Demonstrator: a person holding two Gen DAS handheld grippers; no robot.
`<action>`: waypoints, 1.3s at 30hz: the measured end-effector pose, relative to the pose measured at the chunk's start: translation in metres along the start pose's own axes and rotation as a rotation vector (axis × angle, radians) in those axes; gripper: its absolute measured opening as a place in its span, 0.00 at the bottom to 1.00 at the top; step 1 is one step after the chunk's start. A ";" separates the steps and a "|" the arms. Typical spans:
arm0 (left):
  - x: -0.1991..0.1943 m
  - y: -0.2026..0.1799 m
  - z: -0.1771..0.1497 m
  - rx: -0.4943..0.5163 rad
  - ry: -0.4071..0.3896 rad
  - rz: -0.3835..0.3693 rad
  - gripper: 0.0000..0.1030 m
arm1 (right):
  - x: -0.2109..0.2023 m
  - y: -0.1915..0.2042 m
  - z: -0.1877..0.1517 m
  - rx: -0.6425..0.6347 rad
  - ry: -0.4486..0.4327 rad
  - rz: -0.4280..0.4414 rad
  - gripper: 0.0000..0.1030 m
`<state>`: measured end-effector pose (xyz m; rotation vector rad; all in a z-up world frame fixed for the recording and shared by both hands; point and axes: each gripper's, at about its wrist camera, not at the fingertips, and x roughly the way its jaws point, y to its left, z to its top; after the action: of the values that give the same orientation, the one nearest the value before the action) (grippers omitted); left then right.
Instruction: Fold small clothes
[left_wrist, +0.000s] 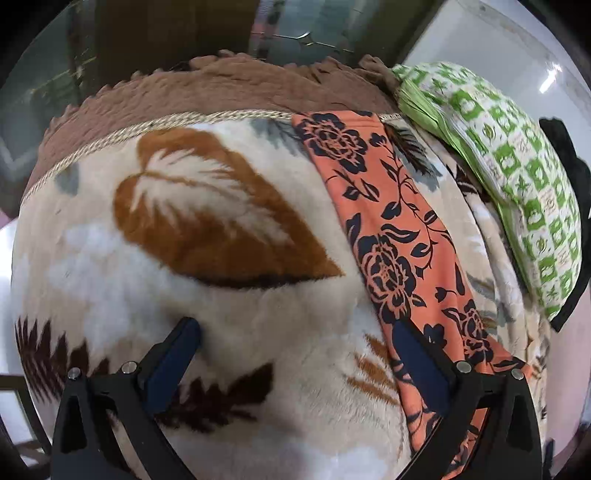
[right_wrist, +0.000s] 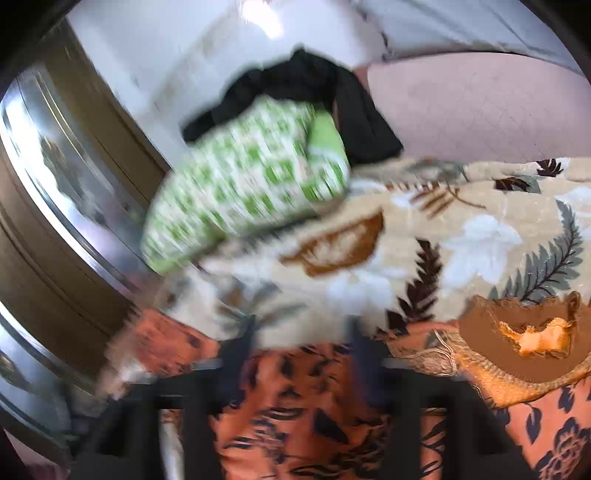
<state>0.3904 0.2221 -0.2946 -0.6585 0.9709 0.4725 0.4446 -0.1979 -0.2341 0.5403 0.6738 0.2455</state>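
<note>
- The orange cloth (left_wrist: 399, 236), printed with dark flowers, lay as a long folded strip on the blanket (left_wrist: 221, 295), running from the brown border at the far edge down toward the left camera.
- The left gripper (left_wrist: 295, 332) stood wide open over the blanket; its right finger (left_wrist: 417, 354) lay on the near end of the cloth, its left finger (left_wrist: 177, 350) on bare blanket well apart from the cloth. Nothing was clamped between them.
- In the right wrist view the cloth (right_wrist: 295, 406) filled the space under and between the fingers of the right gripper (right_wrist: 303, 332), which stood wide apart with no hold on anything.
- That view was heavily blurred, so whether its fingertips touched the cloth could not be told.
- A green-and-white pillow (left_wrist: 509, 162) lay on the blanket beside the cloth, apart from it, with a black garment (right_wrist: 306, 92) behind it.
- A frayed brown blanket corner (right_wrist: 524, 343) lay folded over the cloth at the right of the right wrist view.
- The cloth's near end was cut off by the gripper bodies in both views.
</note>
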 end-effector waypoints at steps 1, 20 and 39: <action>0.002 -0.002 0.002 0.004 -0.001 -0.002 1.00 | -0.010 -0.001 0.000 0.027 -0.026 0.049 0.87; 0.042 -0.033 0.061 0.068 -0.079 -0.131 0.19 | -0.009 0.015 -0.081 -0.064 0.258 -0.009 0.38; 0.023 -0.037 0.063 0.069 -0.121 -0.421 0.05 | 0.017 0.033 -0.095 -0.153 0.277 -0.105 0.11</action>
<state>0.4625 0.2414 -0.2791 -0.7410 0.7060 0.1044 0.3945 -0.1260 -0.2871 0.3251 0.9414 0.2742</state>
